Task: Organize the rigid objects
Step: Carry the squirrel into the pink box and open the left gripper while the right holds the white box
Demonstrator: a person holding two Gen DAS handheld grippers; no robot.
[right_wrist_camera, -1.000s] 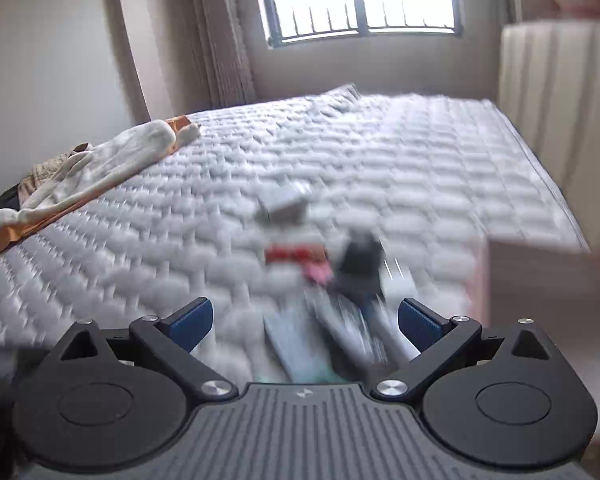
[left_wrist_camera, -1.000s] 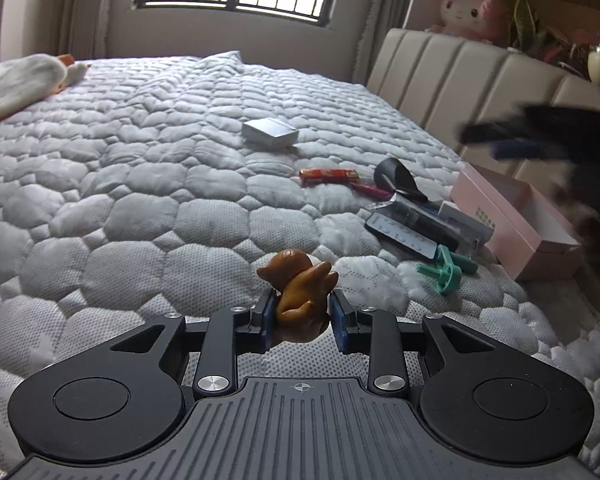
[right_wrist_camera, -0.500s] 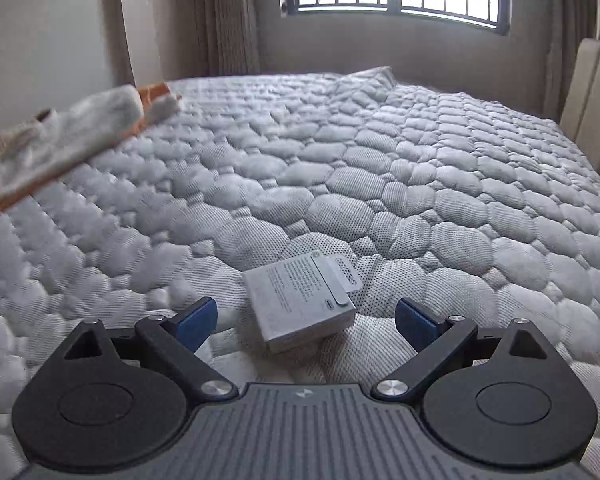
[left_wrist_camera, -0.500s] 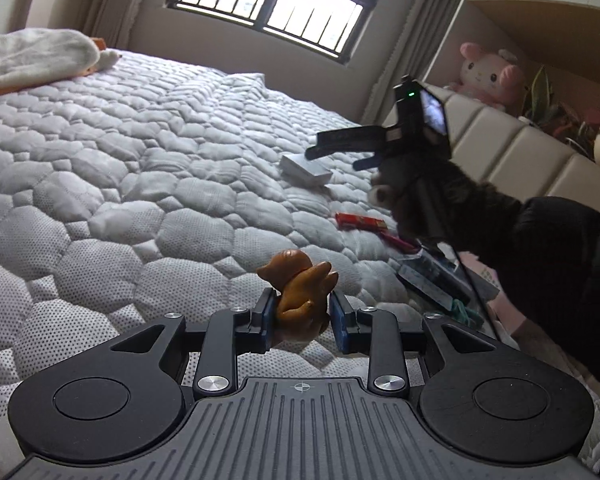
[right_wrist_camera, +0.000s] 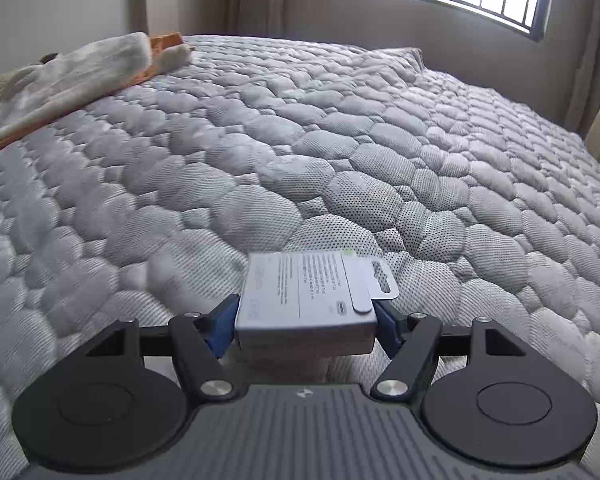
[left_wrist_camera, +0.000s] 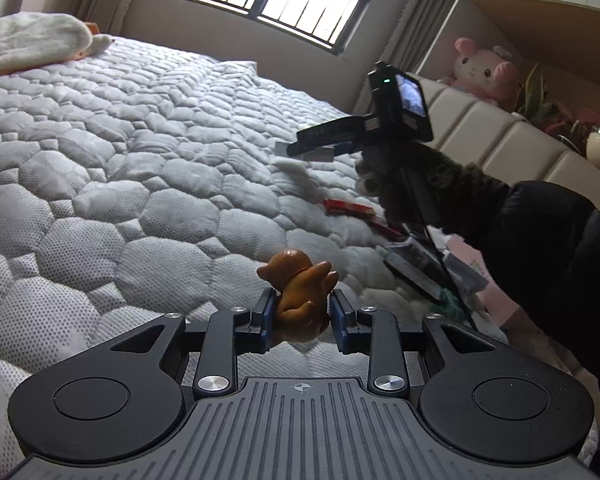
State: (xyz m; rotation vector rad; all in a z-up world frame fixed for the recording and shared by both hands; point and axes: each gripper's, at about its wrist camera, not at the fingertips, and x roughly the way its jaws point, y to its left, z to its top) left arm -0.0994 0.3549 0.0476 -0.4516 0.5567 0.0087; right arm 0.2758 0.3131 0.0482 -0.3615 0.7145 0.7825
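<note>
My left gripper (left_wrist_camera: 300, 314) is shut on a small brown toy animal (left_wrist_camera: 300, 292), held just above the grey quilted bed (left_wrist_camera: 140, 184). In the right wrist view a flat white box with printed text (right_wrist_camera: 308, 292) lies on the quilt between the blue pads of my right gripper (right_wrist_camera: 306, 320). Those jaws are closing, and both pads touch the sides of the box. From the left wrist view the right gripper (left_wrist_camera: 320, 144) reaches down to the bed at the far right, held by a gloved hand (left_wrist_camera: 404, 184).
A red packet (left_wrist_camera: 348, 208), dark flat items (left_wrist_camera: 416, 268), a green piece (left_wrist_camera: 450, 306) and a pink box (left_wrist_camera: 496, 300) lie at the bed's right side. A dark sleeve (left_wrist_camera: 560, 248) crosses over them. A cream cloth (right_wrist_camera: 72, 76) lies far left.
My right gripper swung from the pile on the right over to the white box, came down around it and closed its jaws onto it. The left gripper kept hold of the toy.
</note>
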